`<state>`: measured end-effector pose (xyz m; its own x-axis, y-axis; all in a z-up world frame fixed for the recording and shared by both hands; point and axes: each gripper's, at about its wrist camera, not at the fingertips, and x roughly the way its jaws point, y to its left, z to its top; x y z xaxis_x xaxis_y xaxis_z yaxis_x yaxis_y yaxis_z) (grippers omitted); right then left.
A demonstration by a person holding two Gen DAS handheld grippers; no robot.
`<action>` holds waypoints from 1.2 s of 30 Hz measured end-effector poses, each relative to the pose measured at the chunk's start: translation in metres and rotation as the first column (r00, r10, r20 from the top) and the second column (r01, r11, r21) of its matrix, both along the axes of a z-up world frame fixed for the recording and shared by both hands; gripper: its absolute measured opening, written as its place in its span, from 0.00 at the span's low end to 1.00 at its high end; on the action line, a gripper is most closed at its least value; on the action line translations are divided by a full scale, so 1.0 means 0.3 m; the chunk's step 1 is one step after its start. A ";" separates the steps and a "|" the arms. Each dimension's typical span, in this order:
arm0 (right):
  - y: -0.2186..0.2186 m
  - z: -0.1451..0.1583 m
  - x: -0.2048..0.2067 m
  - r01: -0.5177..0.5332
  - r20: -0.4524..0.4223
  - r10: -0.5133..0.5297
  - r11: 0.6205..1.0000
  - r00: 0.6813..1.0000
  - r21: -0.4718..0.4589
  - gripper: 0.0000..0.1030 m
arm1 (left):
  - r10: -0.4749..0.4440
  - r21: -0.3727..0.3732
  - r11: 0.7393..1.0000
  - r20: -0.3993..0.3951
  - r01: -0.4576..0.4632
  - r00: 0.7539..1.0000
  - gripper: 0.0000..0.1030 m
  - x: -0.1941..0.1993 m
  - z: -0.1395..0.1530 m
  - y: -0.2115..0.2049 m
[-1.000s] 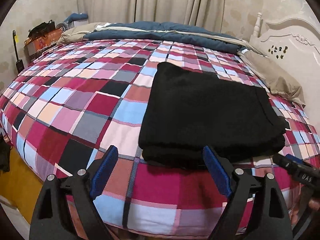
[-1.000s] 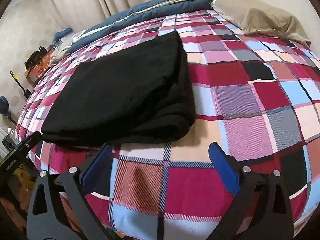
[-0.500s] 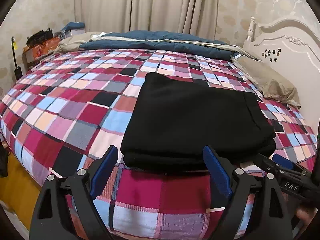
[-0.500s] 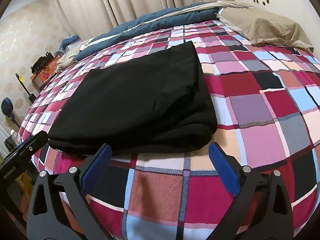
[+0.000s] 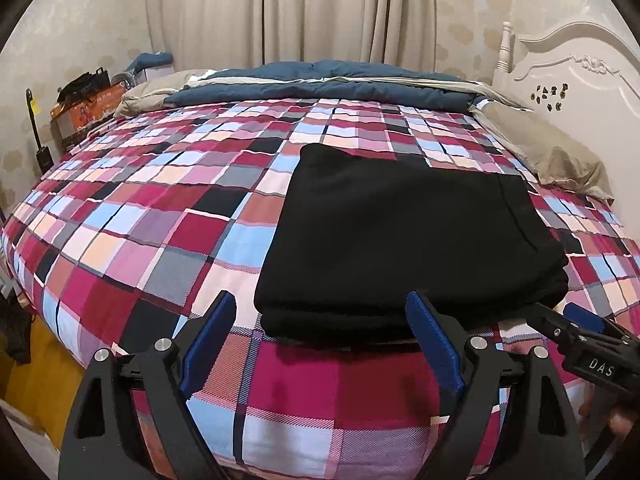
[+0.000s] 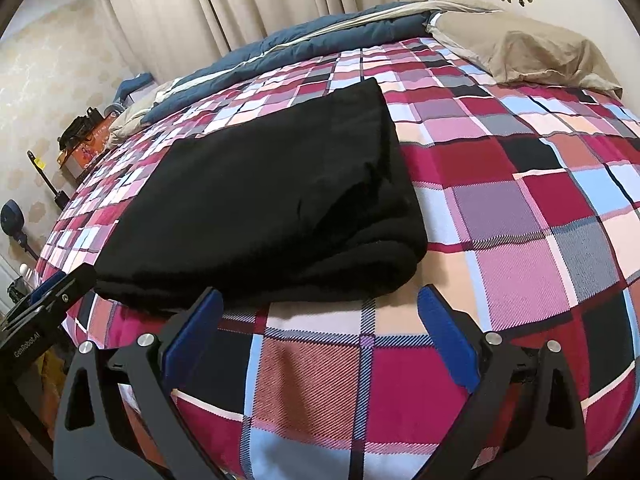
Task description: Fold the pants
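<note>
Pants [image 5: 404,240] folded flat on checked bedspread [image 5: 160,216], left hand-held gripper [image 5: 320,340] and right hand-held gripper [image 6: 320,332] both agape, empty.

Both wrist views look low across the bed [image 5: 168,208], sharing the pants [image 5: 400,240] [image 6: 272,200].

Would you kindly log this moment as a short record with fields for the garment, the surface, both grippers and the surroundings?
garment: black pants, folded into a flat rectangle
surface: plaid bedsheet, pants lying on it
left gripper: open, empty, just short of the pants' near edge
right gripper: open, empty, near the pants' near edge
surroundings: blue duvet, beige pillow, white headboard, curtains
</note>
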<state>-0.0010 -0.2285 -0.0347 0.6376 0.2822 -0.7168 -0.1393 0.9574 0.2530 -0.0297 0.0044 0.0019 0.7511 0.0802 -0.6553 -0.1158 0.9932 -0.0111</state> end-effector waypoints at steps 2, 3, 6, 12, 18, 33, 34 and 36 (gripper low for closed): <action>-0.001 -0.003 -0.002 0.000 -0.001 0.000 1.000 1.000 -0.003 0.95 | 0.000 -0.002 1.000 -0.004 0.000 1.000 0.83 -0.001 -0.004 -0.002; -0.004 -0.005 -0.002 0.003 -0.003 -0.003 1.000 1.000 -0.005 0.95 | -0.001 -0.001 1.000 -0.006 0.001 1.000 0.83 0.000 -0.006 -0.003; -0.016 -0.011 0.000 0.010 -0.010 -0.010 1.000 1.000 0.000 0.95 | 0.004 0.026 1.000 -0.007 -0.004 1.000 0.83 -0.004 -0.013 -0.015; -0.029 -0.021 -0.003 0.016 -0.021 -0.016 1.000 1.000 0.008 0.95 | -0.003 0.032 0.999 -0.011 0.003 1.000 0.83 -0.007 -0.022 -0.027; -0.037 -0.027 -0.002 0.018 -0.027 -0.018 1.000 0.999 0.012 0.95 | 0.002 -0.009 1.000 -0.040 -0.003 0.999 0.83 0.003 -0.035 -0.015; -0.037 -0.035 -0.011 0.018 -0.037 -0.017 1.000 0.999 0.014 0.95 | 0.010 -0.018 1.000 -0.055 -0.011 0.998 0.83 0.002 -0.043 -0.006; -0.037 -0.035 -0.012 0.018 -0.037 -0.017 1.000 0.999 0.013 0.95 | 0.009 -0.020 1.000 -0.056 -0.010 0.998 0.83 0.002 -0.043 -0.006; -0.037 -0.034 -0.013 0.018 -0.036 -0.018 1.000 0.999 0.014 0.95 | 0.009 -0.020 1.000 -0.057 -0.010 0.998 0.83 0.000 -0.039 -0.007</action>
<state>-0.0048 -0.2395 -0.0450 0.6163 0.2817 -0.7354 -0.1128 0.9558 0.2716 -0.0298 0.0023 -0.0099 0.7117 0.0737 -0.6986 -0.1265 0.9917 -0.0242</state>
